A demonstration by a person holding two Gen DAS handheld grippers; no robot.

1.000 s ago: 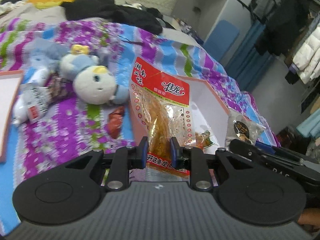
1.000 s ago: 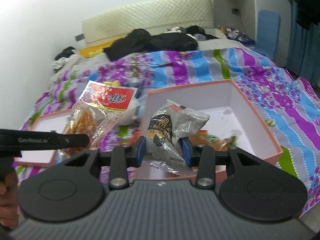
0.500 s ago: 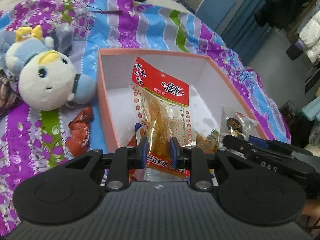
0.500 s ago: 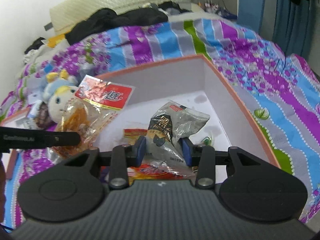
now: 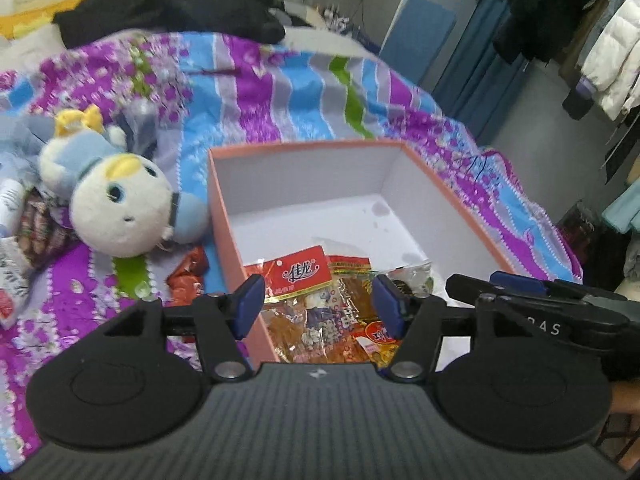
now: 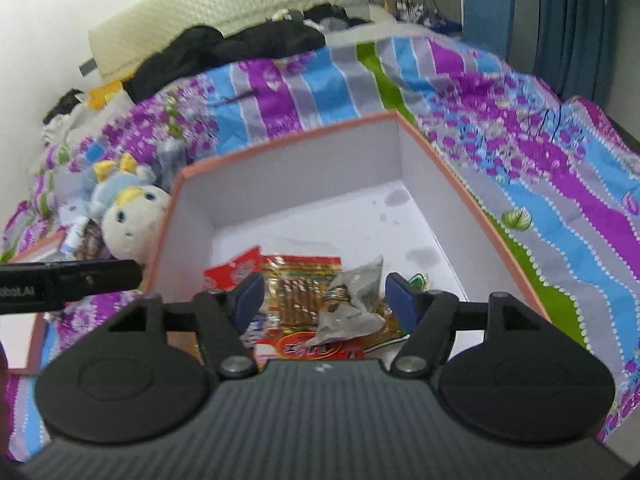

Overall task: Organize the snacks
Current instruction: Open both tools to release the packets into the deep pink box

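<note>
A pink box [image 5: 224,216] with a white inside sits on the bed. My left gripper [image 5: 320,304] hangs over its near end, jaws opening, and the red-topped snack packet [image 5: 304,276] lies loose below them among other packets. My right gripper [image 6: 327,300] is over the same box [image 6: 472,200], jaws opening too; the grey crinkled snack bag [image 6: 354,300] lies between them, free of the pads, on an orange packet [image 6: 298,284]. The right gripper's side [image 5: 540,312] shows at the left wrist view's right edge. The left gripper's side [image 6: 68,280] shows at the right wrist view's left edge.
A white and blue plush toy [image 5: 116,200] lies left of the box, with a red wrapped snack [image 5: 188,272] beside it. A second pink lid or tray [image 6: 28,312] lies far left. Black clothes [image 5: 168,8] are heaped at the bed's head. A clothes rack [image 5: 600,40] stands at right.
Both grippers moved over the box and lowered. Their jaws opened, and the red-topped packet and the grey bag dropped out of the grips into the box.
</note>
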